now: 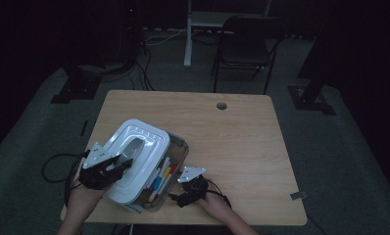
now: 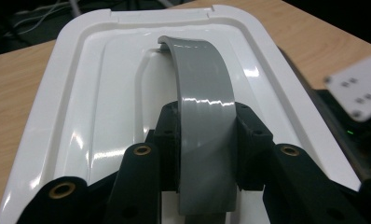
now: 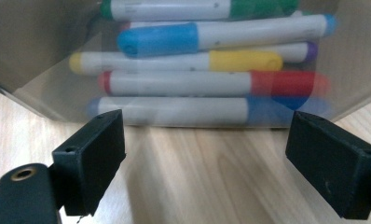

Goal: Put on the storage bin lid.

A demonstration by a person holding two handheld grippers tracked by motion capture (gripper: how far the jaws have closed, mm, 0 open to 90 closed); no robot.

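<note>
A white lid (image 1: 136, 147) with a grey arched handle (image 2: 204, 107) sits tilted over a clear plastic box (image 1: 182, 149) at the table's front left. My left gripper (image 1: 118, 165) is shut on that handle, its black jaws pressing the handle's two sides in the left gripper view. Several coloured markers (image 1: 159, 180) lie in the box beside the lid's edge. My right gripper (image 1: 177, 197) stands open on the table just right of the box, with nothing between its jaws. In the right gripper view (image 3: 207, 154) it faces the box wall (image 3: 34, 56), with the stacked markers (image 3: 183, 84) behind it.
The wooden table (image 1: 242, 142) has a round cable hole (image 1: 221, 105) near its far edge. A black chair (image 1: 247, 46) and a white desk leg (image 1: 188, 39) stand on the floor beyond. Cables trail off the table's left front corner.
</note>
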